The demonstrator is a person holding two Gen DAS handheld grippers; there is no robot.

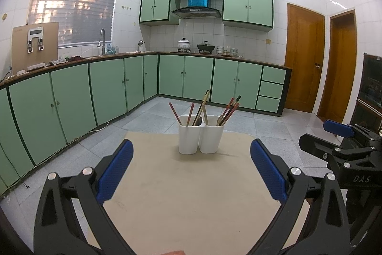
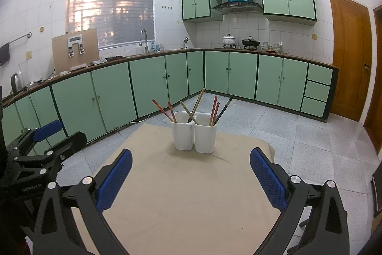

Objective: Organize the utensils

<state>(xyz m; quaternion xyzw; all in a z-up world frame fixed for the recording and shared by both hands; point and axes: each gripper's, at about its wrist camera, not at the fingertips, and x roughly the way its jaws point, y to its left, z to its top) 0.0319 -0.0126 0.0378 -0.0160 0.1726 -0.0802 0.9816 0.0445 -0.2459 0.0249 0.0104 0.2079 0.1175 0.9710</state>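
A white two-compartment utensil holder [image 1: 200, 139] [image 2: 193, 135] stands upright at the far end of a beige table [image 1: 186, 195] [image 2: 186, 192]. Several chopsticks [image 1: 228, 110] [image 2: 216, 109] lean out of both compartments, red, bamboo and dark ones. My left gripper [image 1: 191, 167] is open and empty, held back from the holder above the near half of the table. My right gripper [image 2: 191, 173] is open and empty too, about as far back. Each gripper shows in the other's view: the right gripper [image 1: 339, 133] at the right edge, the left gripper [image 2: 47, 129] at the left edge.
Green kitchen cabinets [image 1: 107, 87] run along the left and back walls under a brown counter [image 2: 143, 56]. Grey tiled floor [image 2: 298, 135] surrounds the table. Two wooden doors [image 1: 303, 56] stand at the right, with a dark cabinet [image 1: 372, 92] beside them.
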